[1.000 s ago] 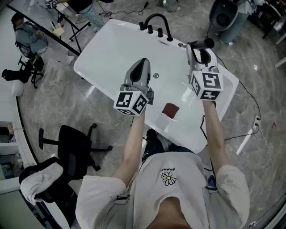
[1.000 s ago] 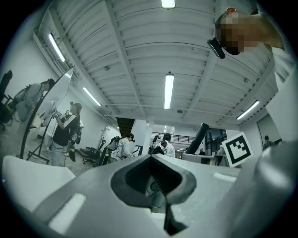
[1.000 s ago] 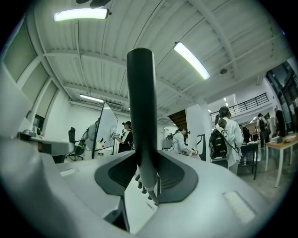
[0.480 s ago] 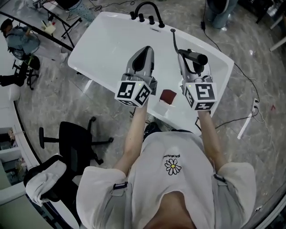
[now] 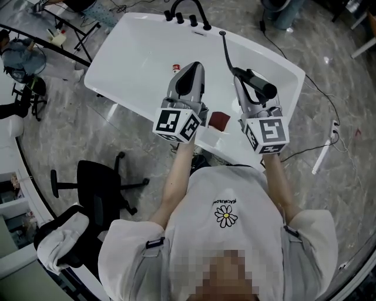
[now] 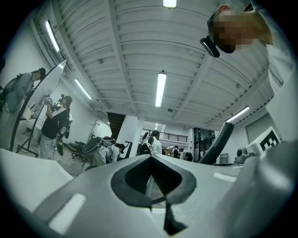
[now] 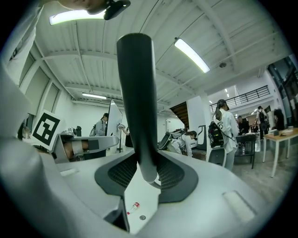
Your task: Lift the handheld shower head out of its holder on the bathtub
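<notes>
The right gripper [image 5: 247, 88] has its jaws clenched on the black cylindrical handheld shower head [image 7: 136, 102], held tilted above the white oval bathtub [image 5: 141, 59], with its thin hose [image 5: 226, 50] trailing toward the black faucet [image 5: 187, 12]. The left gripper [image 5: 187, 79] hovers beside it, jaws pressed together on nothing.

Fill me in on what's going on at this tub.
A person stands at a white bathtub with a two-jaw gripper in each hand. The right gripper is shut on the dark handle of the black handheld shower head, holding it above the tub's near edge, with its thin hose trailing back to the far rim near the black faucet. The left gripper is shut with nothing between its jaws and hangs over the tub.
</notes>
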The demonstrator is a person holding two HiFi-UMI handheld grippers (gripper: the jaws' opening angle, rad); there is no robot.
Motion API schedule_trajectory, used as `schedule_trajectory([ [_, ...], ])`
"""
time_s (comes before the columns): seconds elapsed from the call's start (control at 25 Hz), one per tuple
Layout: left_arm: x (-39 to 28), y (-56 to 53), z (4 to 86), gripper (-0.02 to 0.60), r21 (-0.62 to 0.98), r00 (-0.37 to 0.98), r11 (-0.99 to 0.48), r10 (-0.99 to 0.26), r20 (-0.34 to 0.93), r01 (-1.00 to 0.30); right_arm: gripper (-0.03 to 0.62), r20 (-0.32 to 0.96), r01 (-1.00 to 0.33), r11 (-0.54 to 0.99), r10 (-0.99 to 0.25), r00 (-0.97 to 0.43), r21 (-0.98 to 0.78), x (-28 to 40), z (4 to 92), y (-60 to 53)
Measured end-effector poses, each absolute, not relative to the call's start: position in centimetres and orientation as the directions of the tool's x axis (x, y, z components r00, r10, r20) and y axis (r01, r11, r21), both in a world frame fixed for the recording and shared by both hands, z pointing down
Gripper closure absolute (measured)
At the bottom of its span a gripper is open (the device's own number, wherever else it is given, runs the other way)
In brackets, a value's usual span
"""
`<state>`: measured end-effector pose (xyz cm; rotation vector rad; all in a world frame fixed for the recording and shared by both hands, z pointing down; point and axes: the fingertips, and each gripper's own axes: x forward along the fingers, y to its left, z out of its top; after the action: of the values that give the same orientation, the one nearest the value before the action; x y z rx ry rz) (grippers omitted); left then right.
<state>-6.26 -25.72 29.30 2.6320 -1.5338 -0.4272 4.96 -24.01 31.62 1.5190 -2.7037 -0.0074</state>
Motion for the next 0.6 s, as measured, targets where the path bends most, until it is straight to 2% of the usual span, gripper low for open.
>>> schedule_trajectory([
  [0.6,-5.1,-24.6,28.0,0.581,0.161,0.484,-0.523,-0.845,-0.228,-0.837,0.442,-0.022,-0.872,0.489,-0.872,-0.489,-0.007,6.0,30.8,-23.0],
])
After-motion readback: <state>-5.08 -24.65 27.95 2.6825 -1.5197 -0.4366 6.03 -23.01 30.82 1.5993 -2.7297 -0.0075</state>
